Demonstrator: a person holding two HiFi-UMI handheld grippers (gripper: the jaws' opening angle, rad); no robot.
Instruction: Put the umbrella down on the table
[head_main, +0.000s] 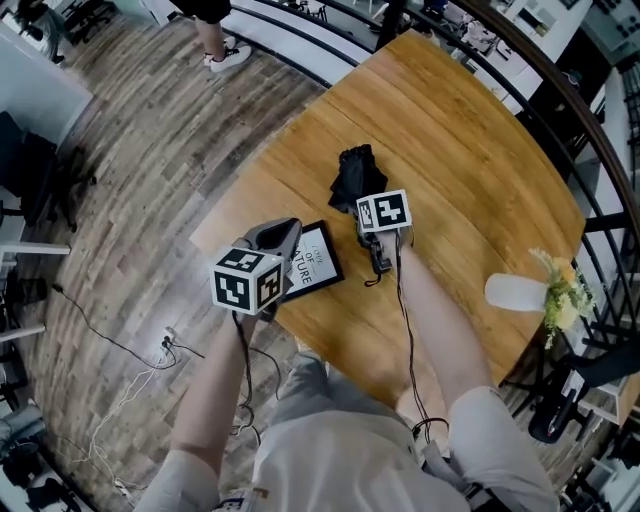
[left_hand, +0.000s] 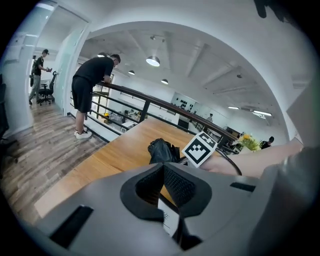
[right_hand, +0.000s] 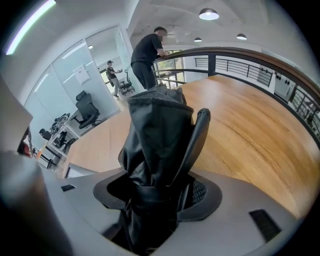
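A black folded umbrella (head_main: 355, 175) is over the middle of the round wooden table (head_main: 470, 170). My right gripper (head_main: 372, 222) is shut on it near its handle end, which sticks out toward me with a strap. In the right gripper view the umbrella's (right_hand: 157, 135) black fabric fills the space between the jaws of the right gripper (right_hand: 170, 125). I cannot tell whether the umbrella touches the table. My left gripper (head_main: 277, 236) hovers shut and empty near the table's front left edge. The left gripper view shows the left gripper's (left_hand: 162, 170) closed tips, with the umbrella (left_hand: 161, 150) beyond.
A white printed card in a dark frame (head_main: 318, 258) lies under the left gripper. A white vase with yellow flowers (head_main: 525, 292) stands at the table's right edge. A dark railing (head_main: 560, 90) curves behind the table. A person (left_hand: 92, 85) leans on the railing.
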